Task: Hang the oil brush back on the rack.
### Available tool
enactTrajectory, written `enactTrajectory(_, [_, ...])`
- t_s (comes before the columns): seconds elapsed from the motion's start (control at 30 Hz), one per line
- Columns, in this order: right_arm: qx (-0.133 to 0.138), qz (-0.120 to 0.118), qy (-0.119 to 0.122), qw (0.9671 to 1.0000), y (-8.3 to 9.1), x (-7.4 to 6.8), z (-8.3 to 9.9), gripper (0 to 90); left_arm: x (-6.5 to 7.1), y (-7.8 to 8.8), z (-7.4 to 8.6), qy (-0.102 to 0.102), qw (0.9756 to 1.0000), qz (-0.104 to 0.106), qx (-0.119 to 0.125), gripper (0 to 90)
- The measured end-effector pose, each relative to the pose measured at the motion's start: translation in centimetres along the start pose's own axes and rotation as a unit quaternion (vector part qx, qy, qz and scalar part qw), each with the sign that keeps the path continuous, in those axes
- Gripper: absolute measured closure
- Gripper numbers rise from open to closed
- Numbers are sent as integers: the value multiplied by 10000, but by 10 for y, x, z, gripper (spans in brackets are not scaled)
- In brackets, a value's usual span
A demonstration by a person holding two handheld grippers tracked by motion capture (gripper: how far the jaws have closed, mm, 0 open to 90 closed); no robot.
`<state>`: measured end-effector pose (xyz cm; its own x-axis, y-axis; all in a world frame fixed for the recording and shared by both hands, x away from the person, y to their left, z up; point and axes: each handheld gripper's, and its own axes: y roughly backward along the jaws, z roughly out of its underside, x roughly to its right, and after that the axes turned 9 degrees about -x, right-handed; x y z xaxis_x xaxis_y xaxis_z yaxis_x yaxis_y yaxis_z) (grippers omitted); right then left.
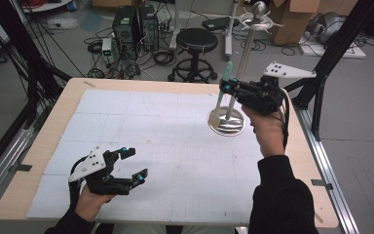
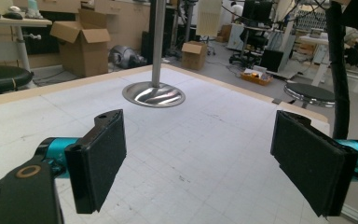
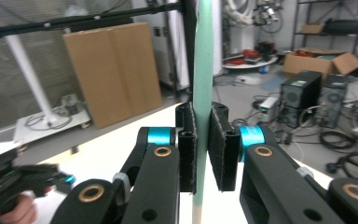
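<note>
Right gripper (image 1: 227,87) clamped on green strip (image 3: 201,70), far right beside stand (image 1: 227,122) | left gripper (image 1: 135,165) jaws apart, empty, near left | strip best kept upright, clear of pole (image 1: 246,53).

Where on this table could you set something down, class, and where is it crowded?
Free: the white mat between the left gripper and the metal stand, and the far left corner. Crowded: around the stand's base, where the right gripper holds a green strip.

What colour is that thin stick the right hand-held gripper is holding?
Pale mint green stick, turning cream toward its lower end; clearest in the right gripper view.
</note>
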<state>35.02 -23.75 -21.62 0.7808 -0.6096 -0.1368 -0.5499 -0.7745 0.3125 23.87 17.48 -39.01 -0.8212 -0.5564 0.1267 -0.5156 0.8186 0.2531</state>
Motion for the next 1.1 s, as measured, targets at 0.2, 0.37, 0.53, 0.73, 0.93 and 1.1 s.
enactTrajectory(0.2, [77, 250, -36, 9997, 0, 17, -24, 821, -4, 1, 0, 69, 9999, -54, 55, 184])
enactTrajectory(0.37, [64, 372, -84, 9993, -5, 26, -42, 821, -5, 3, 1, 71, 9999, -72, 49, 185])
enactTrajectory(0.53, [23, 431, -136, 9990, -12, 30, -49, 821, -6, 4, 1, 107, 9999, -75, 73, 185])
enactTrajectory(0.73, [65, 554, -320, 9979, -16, 39, -48, 821, -8, 6, 1, 112, 9999, -82, 84, 185])
enactTrajectory(0.93, [82, 646, -403, 9971, -15, 44, -50, 821, -8, 5, 1, 141, 9998, -101, 84, 185])
enactTrajectory(1.1, [45, 675, -450, 9967, -17, 46, -50, 821, -8, 5, 1, 139, 9998, -99, 90, 186])
